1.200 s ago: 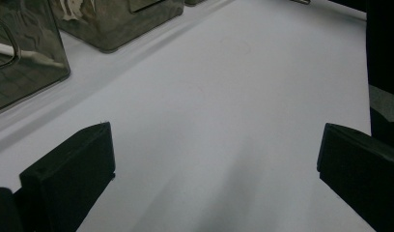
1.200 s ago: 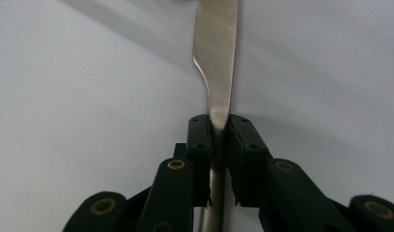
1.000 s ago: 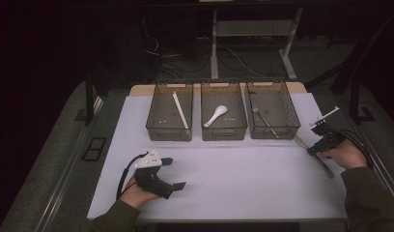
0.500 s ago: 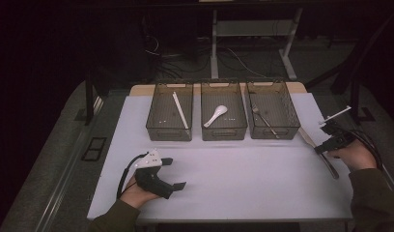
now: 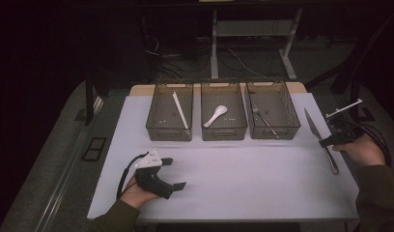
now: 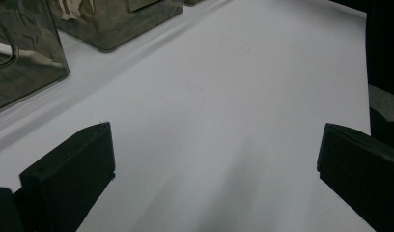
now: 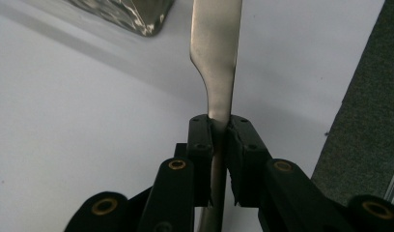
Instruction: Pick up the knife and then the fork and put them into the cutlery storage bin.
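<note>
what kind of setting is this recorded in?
Probably a lab or data-collection workstation, not a home kitchen: a bare white table in a dark room, three identical clear bins lined up for cutlery, and loose cables around desk legs on the floor behind.

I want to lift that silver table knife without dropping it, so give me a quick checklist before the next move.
1. Right gripper shut on the silver metal table knife: ok.
2. Grip sits at the neck between blade and handle: ok.
3. Knife lifted off the white table: cannot tell.
4. Three clear plastic bins apart from the blade: ok.
5. Left gripper open, resting away from the knife: ok.
</note>
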The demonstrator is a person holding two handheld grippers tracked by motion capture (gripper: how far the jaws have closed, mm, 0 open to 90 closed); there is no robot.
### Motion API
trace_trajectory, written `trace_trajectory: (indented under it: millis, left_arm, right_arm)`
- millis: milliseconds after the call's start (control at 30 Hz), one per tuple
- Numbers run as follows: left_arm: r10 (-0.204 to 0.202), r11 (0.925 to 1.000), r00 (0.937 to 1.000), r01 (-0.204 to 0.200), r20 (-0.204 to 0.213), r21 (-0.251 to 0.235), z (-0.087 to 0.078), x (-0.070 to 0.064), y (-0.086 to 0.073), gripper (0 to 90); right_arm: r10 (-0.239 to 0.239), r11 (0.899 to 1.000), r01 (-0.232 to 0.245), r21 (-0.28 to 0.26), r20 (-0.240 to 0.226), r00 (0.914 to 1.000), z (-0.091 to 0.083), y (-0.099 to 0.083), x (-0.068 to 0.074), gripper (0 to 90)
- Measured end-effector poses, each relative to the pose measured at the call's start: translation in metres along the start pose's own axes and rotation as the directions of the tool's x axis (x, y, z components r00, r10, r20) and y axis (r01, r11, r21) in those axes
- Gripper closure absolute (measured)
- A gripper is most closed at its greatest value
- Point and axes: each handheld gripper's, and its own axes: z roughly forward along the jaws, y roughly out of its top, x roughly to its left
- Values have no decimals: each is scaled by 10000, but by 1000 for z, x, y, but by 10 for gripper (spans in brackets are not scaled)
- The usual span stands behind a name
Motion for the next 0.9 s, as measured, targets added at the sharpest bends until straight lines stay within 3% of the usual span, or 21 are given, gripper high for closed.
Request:
trace_trajectory:
  millis: [533,900]
  left_arm:
    - [6,10000,10000,-6,0,5,0,0,0,0]
    - [4,10000,10000,-4,38,18,0,0,1,0]
  right_arm:
    - [-197,9980,184,-611,-199,9996,-28,23,7,800]
    - [-354,9943,334,-1014,-178,9992,-51,55,15,799]
